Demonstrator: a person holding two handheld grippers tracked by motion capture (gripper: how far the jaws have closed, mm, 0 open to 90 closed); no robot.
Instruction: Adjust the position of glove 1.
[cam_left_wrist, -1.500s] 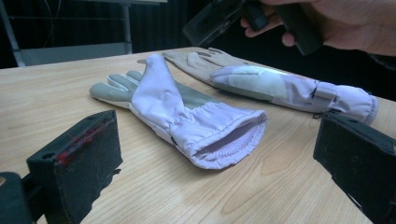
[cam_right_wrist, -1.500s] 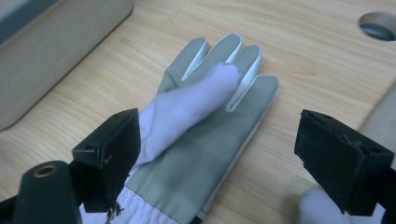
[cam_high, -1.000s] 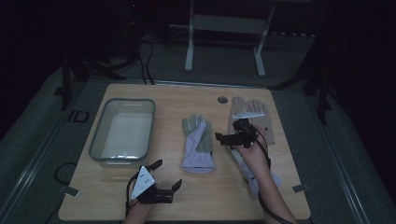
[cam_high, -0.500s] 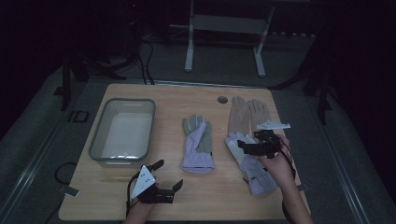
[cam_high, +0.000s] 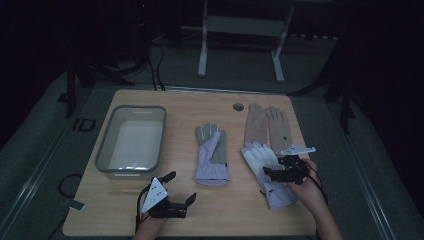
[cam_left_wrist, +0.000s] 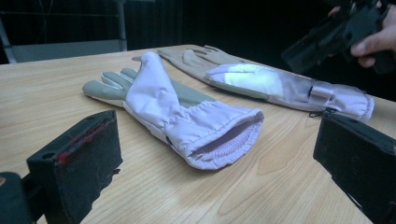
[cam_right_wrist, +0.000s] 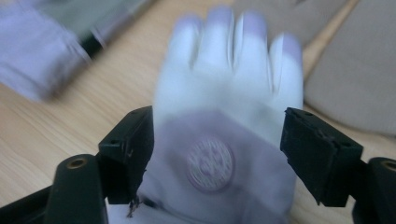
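Pretty dim room overall. The light wooden table with rounded corners (cam_high: 150, 220) sits on grey carpeted floor (cam_high: 360, 165), a white metal-legged stand (cam_high: 240, 30) is behind it, black cables (cam_high: 150, 65) trail off into the dark

Wooden table (cam_high: 125, 210) – tray (cam_high: 105, 150); lavender glove (cam_high: 212, 160); white glove (cam_high: 262, 160); tan gloves (cam_high: 265, 125)

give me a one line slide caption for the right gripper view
Right gripper with jaws closing, not yet pinching, over the back of a white and lilac glove lying on the wooden table.
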